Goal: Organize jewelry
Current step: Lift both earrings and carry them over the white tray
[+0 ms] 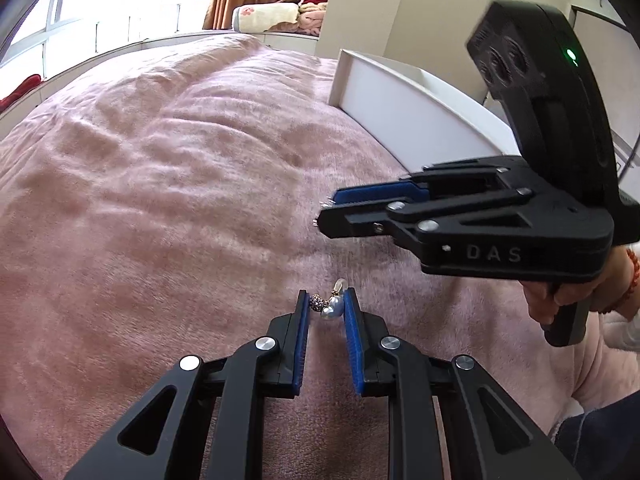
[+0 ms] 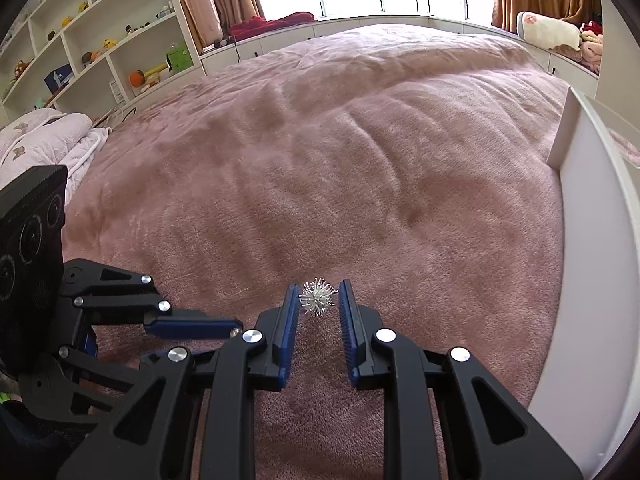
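My left gripper (image 1: 326, 304) is shut on a small pearl earring (image 1: 330, 307) with a dark beaded ball, held between its blue pads just above the pink blanket (image 1: 180, 184). My right gripper (image 2: 319, 299) is shut on a spiky silver starburst earring (image 2: 318, 297), held at the pad tips. In the left wrist view the right gripper (image 1: 326, 212) hovers up and to the right, silver spikes poking from its tips. In the right wrist view the left gripper (image 2: 236, 330) is at the lower left. A white open box (image 1: 400, 116) stands to the right (image 2: 588, 264).
The pink blanket covers a wide bed. White shelves (image 2: 92, 44) with toys stand at the far left, a folded quilt (image 2: 48, 140) lies at the bed's left edge, and pillows (image 2: 548, 32) sit on the window ledge at the back.
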A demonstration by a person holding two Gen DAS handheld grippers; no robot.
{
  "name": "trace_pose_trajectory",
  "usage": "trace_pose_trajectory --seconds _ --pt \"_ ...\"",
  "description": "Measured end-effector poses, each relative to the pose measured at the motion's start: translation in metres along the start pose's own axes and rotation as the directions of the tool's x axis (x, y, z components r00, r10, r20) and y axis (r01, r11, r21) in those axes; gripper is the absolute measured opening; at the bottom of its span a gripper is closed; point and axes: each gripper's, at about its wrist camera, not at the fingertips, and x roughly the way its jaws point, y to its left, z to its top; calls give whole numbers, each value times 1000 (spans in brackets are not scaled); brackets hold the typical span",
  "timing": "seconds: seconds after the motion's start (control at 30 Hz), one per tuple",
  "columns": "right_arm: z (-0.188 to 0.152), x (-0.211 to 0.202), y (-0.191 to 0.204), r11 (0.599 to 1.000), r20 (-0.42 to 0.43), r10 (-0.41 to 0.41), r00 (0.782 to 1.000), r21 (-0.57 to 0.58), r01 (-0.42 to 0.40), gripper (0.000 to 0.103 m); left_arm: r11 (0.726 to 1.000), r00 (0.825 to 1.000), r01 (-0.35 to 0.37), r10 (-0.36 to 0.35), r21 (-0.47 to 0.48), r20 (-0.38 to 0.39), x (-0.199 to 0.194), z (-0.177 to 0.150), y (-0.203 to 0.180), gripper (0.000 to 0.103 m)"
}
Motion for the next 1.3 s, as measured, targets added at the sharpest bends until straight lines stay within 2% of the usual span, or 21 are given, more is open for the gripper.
trace_pose_trajectory --seconds 0.33,0.6,0.77,1.03,1.13,1.3 --pt "13 -47 -6 999 91 -50 995 -12 51 21 999 997 -37 35 39 66 -22 34 -11 22" --pt "21 -98 -17 995 181 -102 978 -3 104 21 991 989 -76 60 114 136 -41 77 -37 22" --pt "23 -137 -23 990 243 -135 961 3 138 21 981 980 -100 68 164 188 -55 102 -63 22" --pt "16 -209 -34 979 349 -200 915 41 199 21 963 965 -122 58 240 256 -76 141 -114 22" --pt "12 -234 -47 979 374 -203 905 84 185 21 956 961 -112 35 272 273 -83 159 -135 22" --pt "5 -263 -65 967 407 -254 878 127 221 21 952 953 -78 -16 296 304 -91 195 -165 22"
